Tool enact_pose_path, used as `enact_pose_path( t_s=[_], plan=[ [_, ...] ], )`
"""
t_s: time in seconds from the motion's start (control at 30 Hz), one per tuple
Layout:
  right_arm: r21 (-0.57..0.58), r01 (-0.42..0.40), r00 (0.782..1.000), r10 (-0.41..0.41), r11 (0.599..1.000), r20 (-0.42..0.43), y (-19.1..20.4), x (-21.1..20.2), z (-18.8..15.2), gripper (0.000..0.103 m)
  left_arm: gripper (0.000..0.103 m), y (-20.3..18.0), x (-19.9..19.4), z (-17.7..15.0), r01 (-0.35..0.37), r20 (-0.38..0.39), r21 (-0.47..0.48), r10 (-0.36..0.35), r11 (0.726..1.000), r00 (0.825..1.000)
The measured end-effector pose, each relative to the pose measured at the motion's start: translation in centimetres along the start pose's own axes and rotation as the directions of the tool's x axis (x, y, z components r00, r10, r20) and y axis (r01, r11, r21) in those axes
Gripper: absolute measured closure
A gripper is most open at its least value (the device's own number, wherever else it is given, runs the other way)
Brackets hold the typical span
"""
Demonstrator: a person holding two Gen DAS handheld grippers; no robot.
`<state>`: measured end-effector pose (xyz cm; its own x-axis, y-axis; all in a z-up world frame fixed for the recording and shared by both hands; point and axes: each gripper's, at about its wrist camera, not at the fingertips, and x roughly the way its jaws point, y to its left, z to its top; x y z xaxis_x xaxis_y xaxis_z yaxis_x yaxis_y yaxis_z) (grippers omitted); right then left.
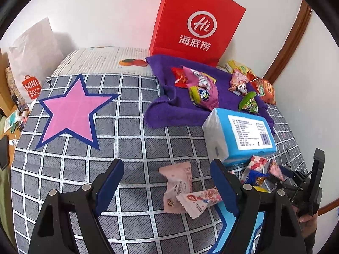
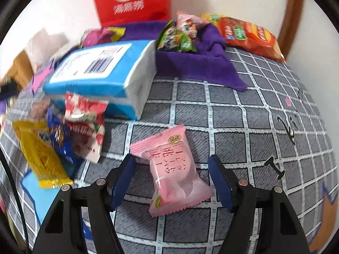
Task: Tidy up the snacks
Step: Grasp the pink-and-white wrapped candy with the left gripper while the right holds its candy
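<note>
The right tool (image 2: 171, 182) is spread, nothing pinched; the pink peach packet (image 2: 171, 169) lies loose on the checked bedspread (image 2: 243, 116) between its blue pads. The left tool (image 1: 167, 186) is likewise spread, over two pale pink packets (image 1: 184, 192). For a sound pick, the right tool should be lowered astride the packet's plump middle, not its crimped ends, then pressed gently. The purple cloth (image 2: 203, 63), where other snacks are gathered, is judged the likely destination.
</note>
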<state>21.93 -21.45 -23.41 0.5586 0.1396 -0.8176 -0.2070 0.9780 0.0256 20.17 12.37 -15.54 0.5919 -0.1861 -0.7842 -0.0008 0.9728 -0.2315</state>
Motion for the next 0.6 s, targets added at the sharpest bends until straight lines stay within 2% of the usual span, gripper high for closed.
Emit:
enact_pose_path(
  t_s=[0.1,0.4,0.47,0.53,0.57,0.6],
  plan=[
    [0.016,0.019,0.997,-0.02,1.0,0.068,-0.2,-0.4,-1.0,0.037,0.021,-0.5,0.9,-0.4,-0.013,-0.02,0.021,0.014,1.0,1.0],
    [0.032,0.043,0.997,-0.045,0.999,0.06,-0.2,-0.2,-0.9,0.037,0.022,-2.6,4.8,-1.9,-0.075,-0.08,0.107,0.084,0.991,0.993],
    [0.034,0.036,0.997,-0.038,0.999,0.062,-0.3,-0.4,-1.0,0.039,0.022,-3.1,5.8,-2.2,-0.112,-0.104,0.143,0.128,0.983,0.986],
    [0.041,0.035,0.997,-0.038,0.999,0.065,-0.4,-0.5,-1.0,0.043,0.03,-3.1,6.5,-2.7,-0.163,-0.11,0.156,0.181,0.974,0.977],
    [0.045,0.039,0.997,-0.042,0.998,0.066,-0.5,-0.5,-1.1,0.046,0.033,-3.2,6.4,-2.9,-0.175,-0.081,0.168,0.19,0.97,0.978],
    [0.048,0.041,0.997,-0.044,0.998,0.068,-0.6,-0.6,-1.2,0.049,0.039,-3.3,6.3,-3.1,-0.173,-0.075,0.177,0.189,0.969,0.979]
  ],
)
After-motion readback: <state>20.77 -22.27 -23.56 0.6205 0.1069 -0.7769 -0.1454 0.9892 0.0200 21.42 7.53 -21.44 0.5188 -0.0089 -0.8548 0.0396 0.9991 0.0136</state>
